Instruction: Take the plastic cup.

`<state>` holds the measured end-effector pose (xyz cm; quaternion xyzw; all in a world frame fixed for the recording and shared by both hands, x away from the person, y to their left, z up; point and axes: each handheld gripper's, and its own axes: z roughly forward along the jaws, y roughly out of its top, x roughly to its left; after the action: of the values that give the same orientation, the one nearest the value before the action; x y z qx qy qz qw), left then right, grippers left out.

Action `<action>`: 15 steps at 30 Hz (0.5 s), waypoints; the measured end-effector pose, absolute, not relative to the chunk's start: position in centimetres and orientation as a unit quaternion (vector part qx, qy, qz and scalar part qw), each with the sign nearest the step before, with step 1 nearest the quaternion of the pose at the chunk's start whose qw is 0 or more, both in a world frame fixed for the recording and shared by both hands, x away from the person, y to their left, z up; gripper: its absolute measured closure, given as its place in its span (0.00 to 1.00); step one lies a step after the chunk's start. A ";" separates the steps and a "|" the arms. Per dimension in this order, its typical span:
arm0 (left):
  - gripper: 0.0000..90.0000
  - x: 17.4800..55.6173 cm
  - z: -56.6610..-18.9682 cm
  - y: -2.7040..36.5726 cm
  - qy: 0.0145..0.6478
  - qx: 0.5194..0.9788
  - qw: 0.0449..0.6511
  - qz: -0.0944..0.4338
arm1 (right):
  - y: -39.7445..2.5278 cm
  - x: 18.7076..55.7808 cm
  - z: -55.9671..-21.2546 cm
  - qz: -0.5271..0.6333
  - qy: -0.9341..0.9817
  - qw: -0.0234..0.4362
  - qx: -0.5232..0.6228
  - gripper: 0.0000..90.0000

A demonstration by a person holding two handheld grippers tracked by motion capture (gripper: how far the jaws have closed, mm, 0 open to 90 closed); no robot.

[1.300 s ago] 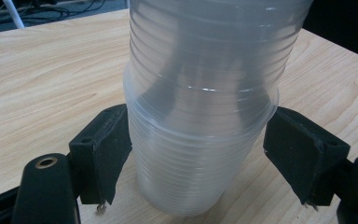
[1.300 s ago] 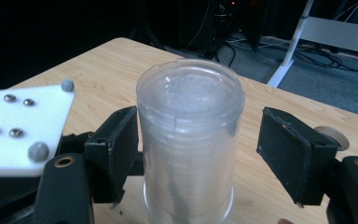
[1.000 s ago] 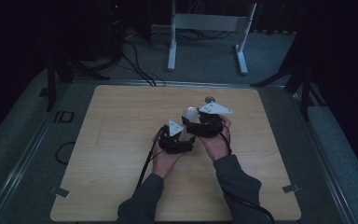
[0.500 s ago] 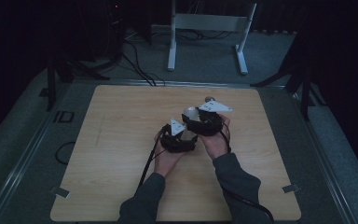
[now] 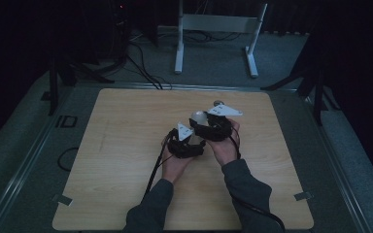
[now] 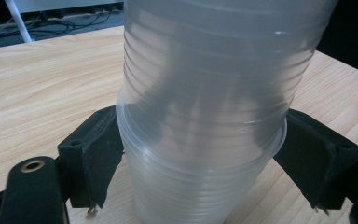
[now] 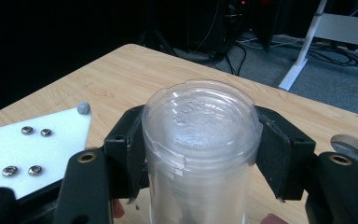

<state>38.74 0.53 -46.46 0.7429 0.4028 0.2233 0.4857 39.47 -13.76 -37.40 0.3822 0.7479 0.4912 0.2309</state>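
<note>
The high view looks forward and down from afar on the light wooden table [image 5: 126, 145]. Both gripper views sit very near the stack of clear ribbed plastic cups [image 6: 205, 116], which they share.

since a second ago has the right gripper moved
Yes: the right gripper has shifted slightly toward the table's near edge, holding the cups.

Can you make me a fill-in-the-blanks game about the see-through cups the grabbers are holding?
1. The plastic cups are nested in a ____.
2. The table under them is made of ____.
3. The left gripper has its black fingers on ____ sides of the cups.
4. The right gripper grips the end with the cup's closed ____ showing.

Missing words: stack; wood; both; bottom
</note>
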 end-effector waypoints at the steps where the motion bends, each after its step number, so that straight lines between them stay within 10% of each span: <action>1: 0.22 38.7 -46.5 0.5 0.403 0.743 0.486 0.223 | -13.8 39.5 -37.4 0.491 0.748 0.231 0.382 0.43; 15: 0.22 38.6 -46.4 0.5 0.404 0.741 0.485 0.230 | -13.7 39.4 -37.0 0.495 0.745 0.233 0.382 0.43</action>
<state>38.58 0.45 -46.44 0.7409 0.4036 0.2300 0.4851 39.43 -13.73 -36.99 0.3824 0.7450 0.4946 0.2325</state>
